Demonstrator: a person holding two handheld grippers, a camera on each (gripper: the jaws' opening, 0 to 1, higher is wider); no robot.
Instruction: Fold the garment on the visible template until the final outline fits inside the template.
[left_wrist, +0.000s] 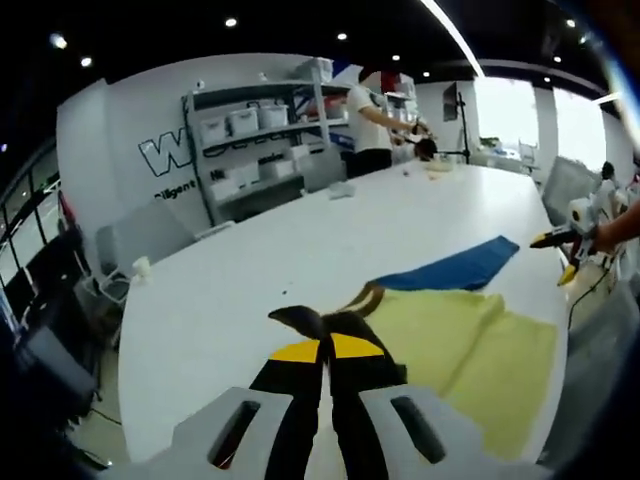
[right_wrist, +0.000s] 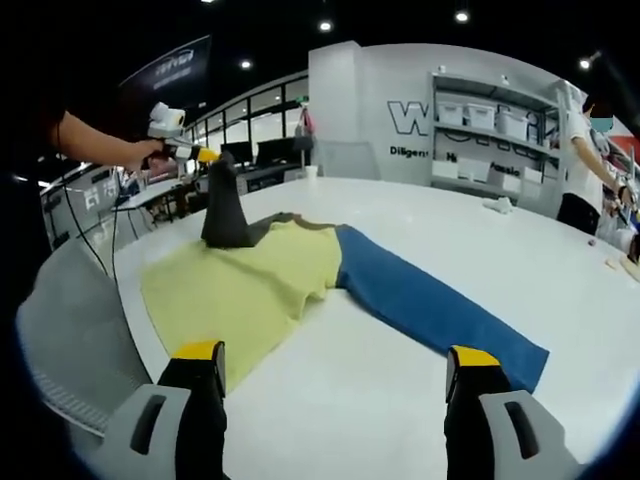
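Note:
A garment lies on the white table (left_wrist: 250, 270), with a pale yellow body (left_wrist: 470, 345) and a blue sleeve (left_wrist: 460, 270) stretched away from it. Its other sleeve is dark (left_wrist: 300, 320), and my left gripper (left_wrist: 325, 345) is shut on that sleeve's end. In the right gripper view the left gripper (right_wrist: 212, 160) holds the dark sleeve (right_wrist: 225, 215) lifted above the yellow body (right_wrist: 250, 285). My right gripper (right_wrist: 335, 355) is open over the table's near edge, with nothing between its jaws and the blue sleeve (right_wrist: 430, 305) ahead of it. A hand holds the right gripper (left_wrist: 562, 245) beyond the table's right edge.
A person (left_wrist: 365, 125) stands at the table's far end beside shelves of white bins (left_wrist: 260, 130). Small items (left_wrist: 340, 190) lie on the far part of the table. A grey chair (right_wrist: 70, 320) stands at the near edge, another (left_wrist: 150, 235) by the wall.

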